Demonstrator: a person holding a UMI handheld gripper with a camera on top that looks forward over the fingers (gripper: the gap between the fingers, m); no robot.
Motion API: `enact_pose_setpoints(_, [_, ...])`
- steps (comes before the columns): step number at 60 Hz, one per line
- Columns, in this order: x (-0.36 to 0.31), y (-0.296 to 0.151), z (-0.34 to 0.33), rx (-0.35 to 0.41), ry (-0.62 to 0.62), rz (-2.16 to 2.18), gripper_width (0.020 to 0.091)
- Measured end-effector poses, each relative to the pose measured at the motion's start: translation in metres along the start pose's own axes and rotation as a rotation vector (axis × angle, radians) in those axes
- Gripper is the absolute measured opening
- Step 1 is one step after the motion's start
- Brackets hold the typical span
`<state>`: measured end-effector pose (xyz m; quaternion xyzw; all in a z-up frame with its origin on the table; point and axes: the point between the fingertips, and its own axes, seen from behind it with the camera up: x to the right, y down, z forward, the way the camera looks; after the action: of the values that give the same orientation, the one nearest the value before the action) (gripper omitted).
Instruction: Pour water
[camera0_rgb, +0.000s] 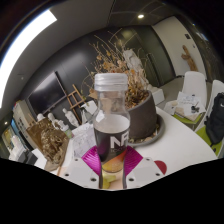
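While the bottle (111, 125) is standing upright between the two fingers of your gripper (112, 170), you are holding it just above or on the white table (180, 142); I cannot tell whether it is lifted. The pink pads (96, 163) are pressing on both of its sides, so the fingers are clamped on it. Its white cap (110, 81) is sitting on top, and a dark label is wrapping the middle. The lower part is looking clear and slightly yellowish, but how much water is inside is not showing. No pouring seems to be happening yet, in my judgement, and I am not seeing a receiving cup. Behind the bottle, a dark pot (145, 120) is holding dry plants (125, 60).
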<state>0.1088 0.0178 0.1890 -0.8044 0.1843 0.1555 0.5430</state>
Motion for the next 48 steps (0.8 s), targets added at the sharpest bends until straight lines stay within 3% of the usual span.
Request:
enact_pose_setpoints(20, [0.098,0.042,0.022,-0.016,0.119,-0.303,0.0260])
enact_pose_setpoints(48, [0.156,0.089,0.058,-0.066,0.178,-0.399,0.0261])
